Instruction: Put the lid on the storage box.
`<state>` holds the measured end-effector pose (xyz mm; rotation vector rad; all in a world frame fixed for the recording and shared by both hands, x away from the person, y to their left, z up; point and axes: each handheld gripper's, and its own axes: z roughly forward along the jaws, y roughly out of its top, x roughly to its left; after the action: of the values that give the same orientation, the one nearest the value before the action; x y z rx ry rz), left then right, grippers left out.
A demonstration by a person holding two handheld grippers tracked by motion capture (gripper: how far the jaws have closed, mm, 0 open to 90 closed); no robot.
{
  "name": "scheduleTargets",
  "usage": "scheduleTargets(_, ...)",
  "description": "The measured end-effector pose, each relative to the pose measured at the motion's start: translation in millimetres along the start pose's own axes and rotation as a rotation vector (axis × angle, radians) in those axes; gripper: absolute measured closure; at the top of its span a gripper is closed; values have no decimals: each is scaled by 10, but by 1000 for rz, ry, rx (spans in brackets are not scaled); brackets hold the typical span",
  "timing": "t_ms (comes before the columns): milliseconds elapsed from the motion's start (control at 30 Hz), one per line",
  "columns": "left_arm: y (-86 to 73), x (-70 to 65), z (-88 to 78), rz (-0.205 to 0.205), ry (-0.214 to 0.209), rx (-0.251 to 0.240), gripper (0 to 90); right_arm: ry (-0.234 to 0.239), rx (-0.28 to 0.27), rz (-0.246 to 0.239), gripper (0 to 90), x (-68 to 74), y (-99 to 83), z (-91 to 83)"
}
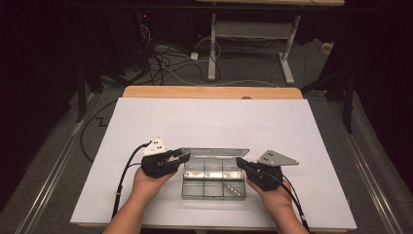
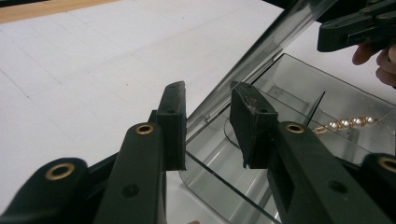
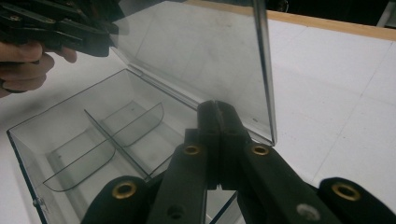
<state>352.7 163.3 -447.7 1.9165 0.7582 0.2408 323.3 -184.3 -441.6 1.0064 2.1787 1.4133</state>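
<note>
Left gripper point(image 2: 208, 126) gapes around the lid's point(image 1: 214, 153) edge; right gripper point(image 3: 218, 140) clamped shut; clear box point(image 1: 213, 192) lies crosswise, lid upright.

We see the white table point(image 1: 209, 122) brightly lit from above against a dark, dim room. Glare streaks the clear box lid point(image 3: 196, 51). In both gripper views the near black parts blur softly, shadows staying faint.

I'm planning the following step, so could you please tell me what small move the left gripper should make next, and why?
Probably ease the left gripper back off the lid: its fingers stand apart around the lid's edge without pressing, and the clear box is open, lid upright, with the shut right gripper at its corner.
</note>
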Motion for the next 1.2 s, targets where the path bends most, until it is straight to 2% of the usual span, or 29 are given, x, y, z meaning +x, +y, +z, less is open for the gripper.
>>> scheduleTargets(267,-16,-39,-32,2,5,10,624,1,-5,6,900,13,-12,-26)
scheduleTargets(567,-101,-90,-177,11,18,22,610,4,0,9,900,20,-36,-70)
scheduleTargets(767,-170,-98,-242,-21,16,21,610,5,8,5,900,19,-61,-73)
scheduleTargets(867,-203,-123,-261,-15,19,41,609,12,12,5,900,30,-82,-90)
scheduleTargets(967,-249,-147,-300,-38,5,38,611,11,13,4,900,40,-95,-117)
scheduleTargets(1033,-288,-169,-335,-62,-8,35,619,11,14,8,900,48,-98,-141)
scheduleTargets(1200,-346,-246,-403,-69,-18,48,681,15,12,1,900,85,-117,-197)
